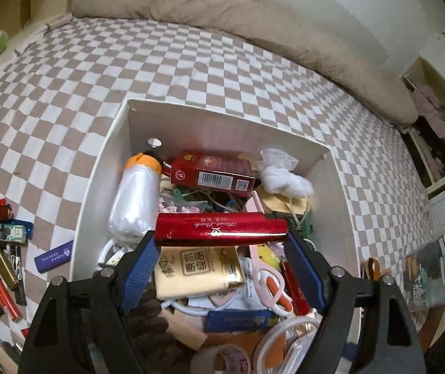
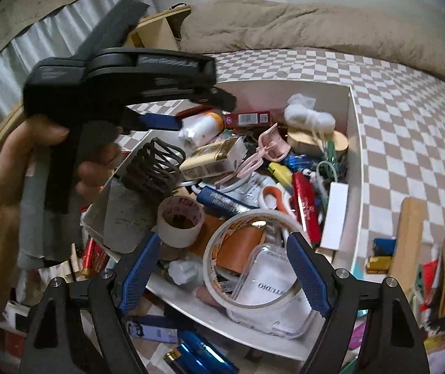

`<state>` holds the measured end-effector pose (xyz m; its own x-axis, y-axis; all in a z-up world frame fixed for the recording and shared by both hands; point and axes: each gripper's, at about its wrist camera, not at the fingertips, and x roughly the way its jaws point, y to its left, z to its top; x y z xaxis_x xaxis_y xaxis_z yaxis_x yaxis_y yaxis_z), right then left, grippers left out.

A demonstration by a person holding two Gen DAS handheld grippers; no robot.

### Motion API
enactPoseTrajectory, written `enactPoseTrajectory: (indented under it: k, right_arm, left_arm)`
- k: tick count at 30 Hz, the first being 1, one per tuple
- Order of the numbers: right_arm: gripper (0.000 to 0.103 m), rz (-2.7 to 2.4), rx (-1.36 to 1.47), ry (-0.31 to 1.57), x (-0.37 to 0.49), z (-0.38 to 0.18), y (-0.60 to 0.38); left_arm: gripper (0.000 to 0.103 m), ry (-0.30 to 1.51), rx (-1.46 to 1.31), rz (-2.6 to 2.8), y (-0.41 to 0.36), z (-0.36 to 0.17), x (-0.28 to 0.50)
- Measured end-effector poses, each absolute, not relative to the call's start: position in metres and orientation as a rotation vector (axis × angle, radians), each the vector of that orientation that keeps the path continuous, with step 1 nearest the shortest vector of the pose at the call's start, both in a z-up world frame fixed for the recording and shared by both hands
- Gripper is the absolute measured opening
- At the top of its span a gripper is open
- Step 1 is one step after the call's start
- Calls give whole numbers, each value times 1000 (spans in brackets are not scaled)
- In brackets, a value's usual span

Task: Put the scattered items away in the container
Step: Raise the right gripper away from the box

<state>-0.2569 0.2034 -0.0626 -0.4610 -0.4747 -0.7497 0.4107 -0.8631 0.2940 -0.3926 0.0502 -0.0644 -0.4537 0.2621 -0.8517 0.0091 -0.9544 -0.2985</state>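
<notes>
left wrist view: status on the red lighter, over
Left gripper shut on red lighter, end to end, above white box. Right gripper open, empty. Box crowded; more lighters loose on checkered sheet.

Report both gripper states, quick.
Left gripper: closed on the red lighter.
Right gripper: open, holding nothing.
</notes>
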Motion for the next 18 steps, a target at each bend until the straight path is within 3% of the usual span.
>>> enactPoseTrajectory:
  k: [6,8,9,18]
  right_arm:
    - [84,-2294,1229,-125,-255,-67,210]
    - [84,-2297,1227,-122,-252,-66,213]
    - [84,-2297,1224,-123,-251,-64,215]
    - [84,-2330,1213,-168,-242,-56,228]
  left_arm:
    - [83,-392,-1530,2505,54,-72,-409]
    - [101,-385,-1508,2527,53,-71,-408]
    - [103,-378,-1494,2546,52,-69,-406]
    - [103,-317,-1462,2566,47,-48,-383]
